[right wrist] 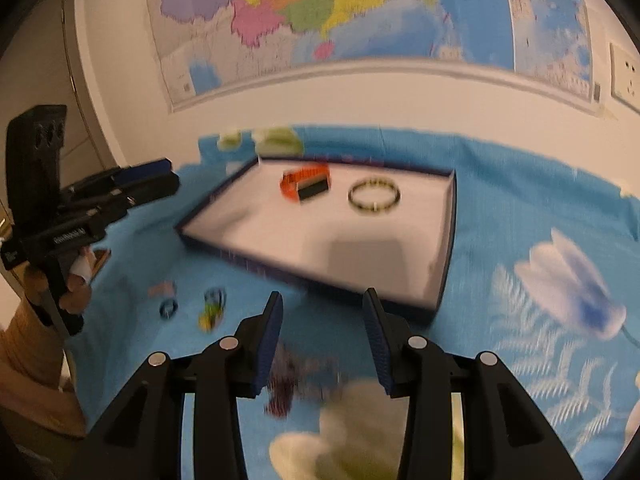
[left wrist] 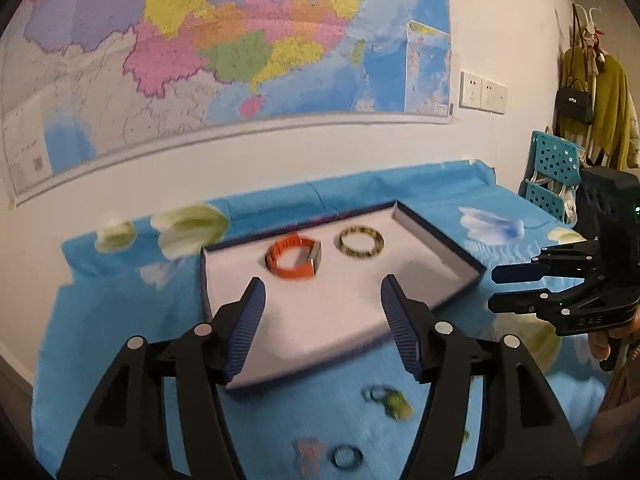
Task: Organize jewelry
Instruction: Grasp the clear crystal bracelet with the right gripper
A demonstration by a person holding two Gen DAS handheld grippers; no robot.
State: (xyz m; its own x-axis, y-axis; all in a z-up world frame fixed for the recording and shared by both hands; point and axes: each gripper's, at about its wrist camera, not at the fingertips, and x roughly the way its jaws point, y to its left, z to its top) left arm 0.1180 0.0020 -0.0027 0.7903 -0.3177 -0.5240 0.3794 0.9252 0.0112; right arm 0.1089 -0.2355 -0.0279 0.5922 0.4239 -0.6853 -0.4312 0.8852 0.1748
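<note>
A shallow tray with a white floor and dark blue rim lies on a blue flowered cloth. In it are an orange watch band and a dark beaded bracelet, side by side at the far end. My left gripper hangs open over the tray's near edge, nothing between its fingers. My right gripper is open above the cloth just short of the tray, also empty. The right wrist view shows the watch band and bracelet too. Each gripper appears at the edge of the other's view.
Loose on the cloth near the tray's front lie a dark ring, a green and yellow piece and a pinkish piece. A blurred dark maroon item lies under my right gripper. A wall with a map stands behind the table.
</note>
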